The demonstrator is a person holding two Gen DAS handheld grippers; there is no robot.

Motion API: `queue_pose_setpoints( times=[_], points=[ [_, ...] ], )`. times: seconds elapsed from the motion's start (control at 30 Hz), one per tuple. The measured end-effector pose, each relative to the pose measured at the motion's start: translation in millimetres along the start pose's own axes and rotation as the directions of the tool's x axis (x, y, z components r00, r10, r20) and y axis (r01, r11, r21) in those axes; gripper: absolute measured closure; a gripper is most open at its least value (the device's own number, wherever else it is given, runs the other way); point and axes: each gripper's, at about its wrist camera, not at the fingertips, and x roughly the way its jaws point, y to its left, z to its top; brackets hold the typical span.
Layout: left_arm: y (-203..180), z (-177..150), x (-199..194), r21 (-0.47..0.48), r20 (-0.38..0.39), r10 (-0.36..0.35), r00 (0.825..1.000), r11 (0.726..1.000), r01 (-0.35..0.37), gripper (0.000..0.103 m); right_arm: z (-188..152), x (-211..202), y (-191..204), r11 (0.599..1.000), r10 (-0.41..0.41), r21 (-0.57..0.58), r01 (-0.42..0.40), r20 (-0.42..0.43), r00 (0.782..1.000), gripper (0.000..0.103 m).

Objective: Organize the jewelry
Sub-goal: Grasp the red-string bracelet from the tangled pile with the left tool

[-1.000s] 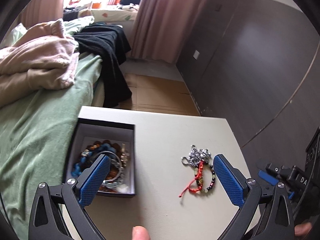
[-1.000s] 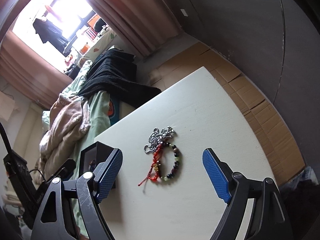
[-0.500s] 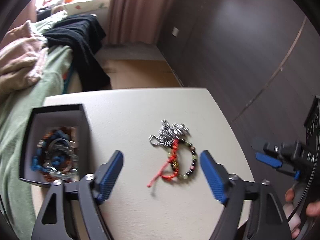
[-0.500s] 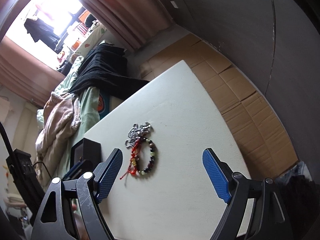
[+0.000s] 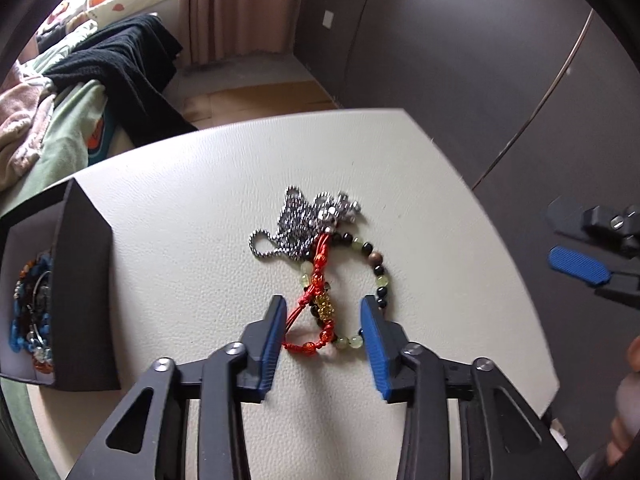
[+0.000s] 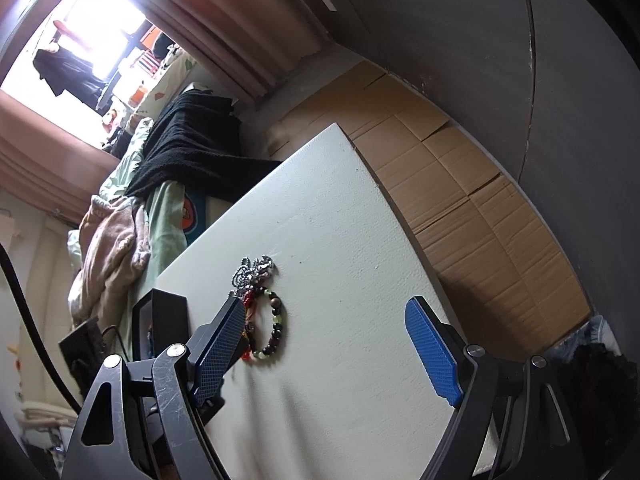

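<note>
- Left gripper (image 5: 324, 320): jaws apart, straddling bracelets (image 5: 340, 292); contact unclear.
- Right gripper (image 6: 324, 328): jaws wide apart, empty.
- Box (image 5: 80, 280) cut off; contents partly hidden.

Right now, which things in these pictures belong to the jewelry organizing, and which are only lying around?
Belong to the job:
- red cord bracelet
- beaded bracelet
- silver chain
- black box, jewelry already inside
- left gripper, open around the bracelets
- right gripper, open

Just lying about:
- black garment
- pink blanket
- flattened cardboard
- curtain
</note>
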Motion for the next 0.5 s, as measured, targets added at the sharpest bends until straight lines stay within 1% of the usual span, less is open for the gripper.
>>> queue_pose_setpoints(
  times=[0.03,0.07,0.1,0.17,0.3,0.4,0.43,0.5],
  points=[
    [0.0,-1.5,4.5,0.004,-0.017,0.009,1.0,1.0,-0.009,0.077,0.5,1.7,1.1,1.0,-0.001,-0.003,0.001,-0.003,1.0,0.02],
    [0.3,-1.8,4.2,0.01,-0.003,0.028,1.0,1.0,-0.028,0.084,0.7,3.5,2.5,1.0,-0.002,-0.007,0.002,-0.007,1.0,0.02],
    [1.2,-1.7,4.1,0.01,-0.005,0.025,1.0,1.0,-0.025,0.088,0.9,4.9,3.3,1.0,-0.002,-0.01,0.002,-0.01,1.0,0.02],
    [5.6,-0.5,1.7,-0.008,-0.011,-0.005,1.0,1.0,0.005,0.093,0.8,7.7,6.3,1.0,0.0,-0.018,0.0,-0.017,1.0,0.02],
    [11.1,0.9,-13.0,-0.019,0.029,-0.029,0.999,0.999,0.03,0.094,-1.8,13.6,12.7,0.999,0.001,-0.039,-0.002,-0.033,0.999,0.021],
    [17.3,2.4,-24.0,-0.04,0.05,-0.061,0.997,0.997,0.063,0.094,-4.3,16.7,18.2,0.998,-0.002,-0.056,0.0,-0.038,0.999,0.022],
    [19.2,2.7,-27.3,-0.044,0.058,-0.061,0.996,0.997,0.063,0.094,-5.6,18.4,20.4,0.998,-0.004,-0.061,0.001,-0.038,0.999,0.023],
    [23.8,4.0,-34.5,-0.051,0.075,-0.061,0.995,0.997,0.065,0.094,-8.0,23.0,25.9,0.997,-0.008,-0.075,0.004,-0.045,0.999,0.031]
  ],
)
